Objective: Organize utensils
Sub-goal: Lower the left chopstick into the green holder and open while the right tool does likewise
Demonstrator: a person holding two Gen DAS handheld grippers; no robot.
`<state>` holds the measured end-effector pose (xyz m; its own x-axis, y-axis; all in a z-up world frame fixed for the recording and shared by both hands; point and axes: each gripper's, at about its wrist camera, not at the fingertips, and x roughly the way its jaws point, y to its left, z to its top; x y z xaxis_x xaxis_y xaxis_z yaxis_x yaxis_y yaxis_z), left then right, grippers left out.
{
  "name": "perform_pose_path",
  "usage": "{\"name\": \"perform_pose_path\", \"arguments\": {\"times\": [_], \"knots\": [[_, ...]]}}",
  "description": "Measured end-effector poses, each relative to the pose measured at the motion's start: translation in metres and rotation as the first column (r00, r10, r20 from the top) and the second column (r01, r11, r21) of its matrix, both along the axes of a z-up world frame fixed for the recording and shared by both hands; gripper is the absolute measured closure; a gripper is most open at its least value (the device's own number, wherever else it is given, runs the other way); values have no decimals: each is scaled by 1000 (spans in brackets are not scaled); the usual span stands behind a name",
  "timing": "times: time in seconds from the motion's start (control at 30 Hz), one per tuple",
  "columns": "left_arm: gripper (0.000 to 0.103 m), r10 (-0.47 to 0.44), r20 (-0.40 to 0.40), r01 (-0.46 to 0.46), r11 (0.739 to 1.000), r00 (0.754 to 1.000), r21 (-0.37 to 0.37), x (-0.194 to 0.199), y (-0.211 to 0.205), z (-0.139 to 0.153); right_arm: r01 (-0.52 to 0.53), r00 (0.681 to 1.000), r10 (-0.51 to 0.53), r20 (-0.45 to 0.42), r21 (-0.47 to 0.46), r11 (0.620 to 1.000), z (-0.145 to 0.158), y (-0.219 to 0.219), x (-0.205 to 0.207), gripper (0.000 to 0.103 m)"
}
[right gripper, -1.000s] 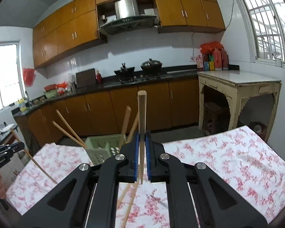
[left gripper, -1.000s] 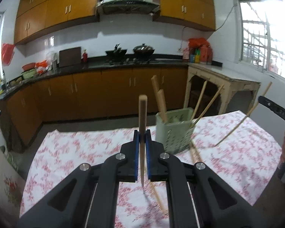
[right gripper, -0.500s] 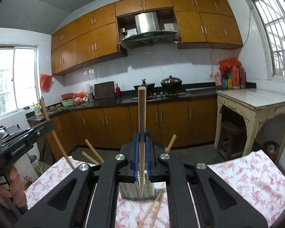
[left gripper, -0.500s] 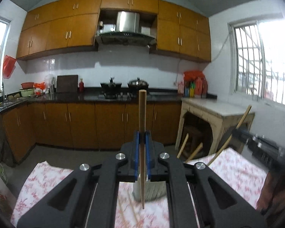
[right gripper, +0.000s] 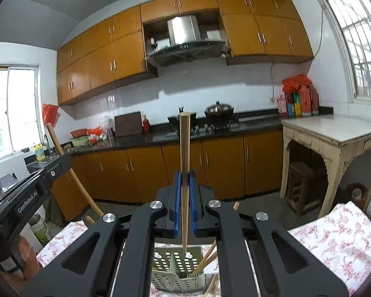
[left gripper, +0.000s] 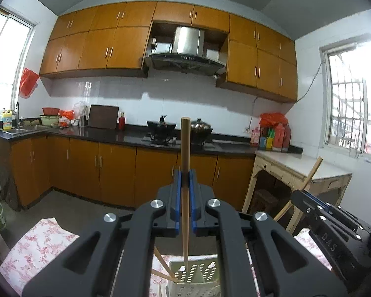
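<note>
My left gripper (left gripper: 184, 178) is shut on a wooden chopstick (left gripper: 185, 153), held upright with its thin tip just above the pale green perforated utensil holder (left gripper: 197, 276). My right gripper (right gripper: 184, 177) is shut on another wooden chopstick (right gripper: 184, 148), its tip over the same holder (right gripper: 178, 269). The holder stands on the floral tablecloth (right gripper: 334, 235) and has chopsticks (right gripper: 206, 257) leaning in it. Each gripper shows in the other's view: the right one (left gripper: 319, 210) at the right edge, the left one (right gripper: 32, 185) at the left edge.
Loose chopsticks (right gripper: 212, 285) lie on the cloth beside the holder. Beyond the table are kitchen cabinets (left gripper: 111, 170), a stove with pots (left gripper: 180, 128) and a white side table (right gripper: 334, 133) at the right.
Both grippers have moved in over the holder and tilted up. The holder went from mid-frame to the bottom edge, now directly under both chopstick tips.
</note>
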<state>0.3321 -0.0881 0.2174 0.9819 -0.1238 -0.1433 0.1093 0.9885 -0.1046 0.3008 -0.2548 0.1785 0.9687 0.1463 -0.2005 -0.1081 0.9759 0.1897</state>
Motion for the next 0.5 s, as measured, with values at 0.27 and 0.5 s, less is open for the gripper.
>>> {"name": "perform_pose_path", "arguments": {"times": [0.27,0.5], "knots": [[96,-3,-53,3,1000,999,-3,25,4,-27,-18,996,20,-88,15,1000,-28,3,15,96],[95,4,-98,-2,1000,995,18,41,5,-46,-36,988,39,-147,21,999,-37,11,23,96]]}}
